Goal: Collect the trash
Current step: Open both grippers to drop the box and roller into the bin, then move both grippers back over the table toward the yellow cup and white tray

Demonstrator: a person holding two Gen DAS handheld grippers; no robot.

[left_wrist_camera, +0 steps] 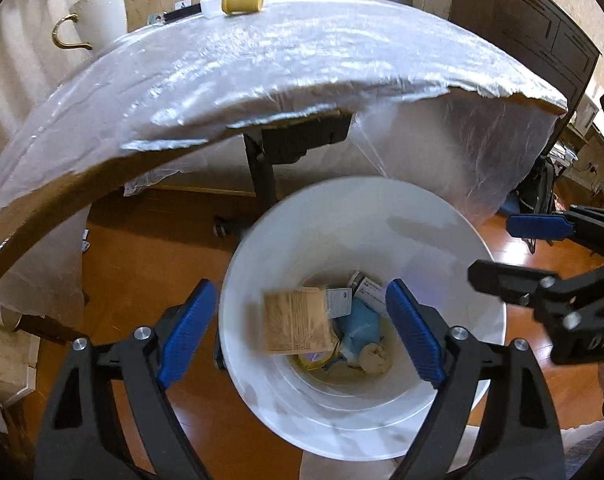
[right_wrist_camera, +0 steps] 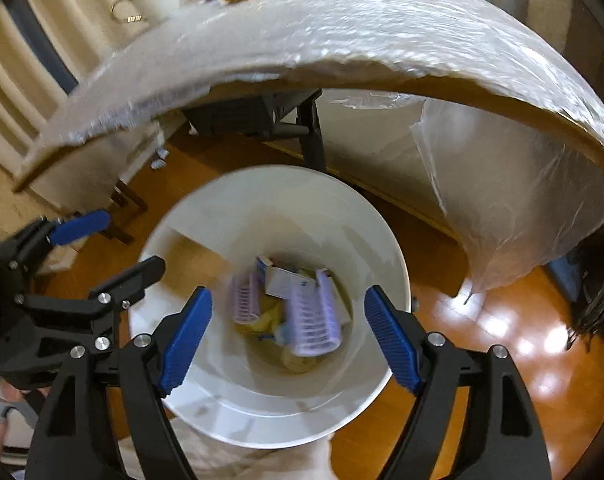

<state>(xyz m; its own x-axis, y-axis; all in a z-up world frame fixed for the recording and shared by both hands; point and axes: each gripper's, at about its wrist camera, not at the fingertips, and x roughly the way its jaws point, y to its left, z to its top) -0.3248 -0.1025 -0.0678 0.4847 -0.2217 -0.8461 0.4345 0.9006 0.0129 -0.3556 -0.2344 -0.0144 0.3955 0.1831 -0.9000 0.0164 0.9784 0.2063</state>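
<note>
A white trash bin (left_wrist_camera: 262,280) stands on the wooden floor below the table; it also shows in the right wrist view (right_wrist_camera: 206,216). My left gripper (left_wrist_camera: 302,332) is open above the bin, and a blurred tan packet (left_wrist_camera: 296,320) is in the bin's mouth between its fingers. My right gripper (right_wrist_camera: 288,332) is open above the bin, with two blurred purple hair rollers (right_wrist_camera: 311,320) below it. Small boxes and a blue wrapper (left_wrist_camera: 357,320) lie at the bottom. The right gripper (left_wrist_camera: 517,252) also shows at the right of the left wrist view, open.
A table covered in clear plastic sheet (left_wrist_camera: 282,64) overhangs the bin, with a yellow spool (left_wrist_camera: 242,1) at its far edge. Black table legs (left_wrist_camera: 262,168) stand behind the bin. Plastic sheet hangs down at the right (right_wrist_camera: 501,200). A dark cabinet (left_wrist_camera: 533,32) stands far right.
</note>
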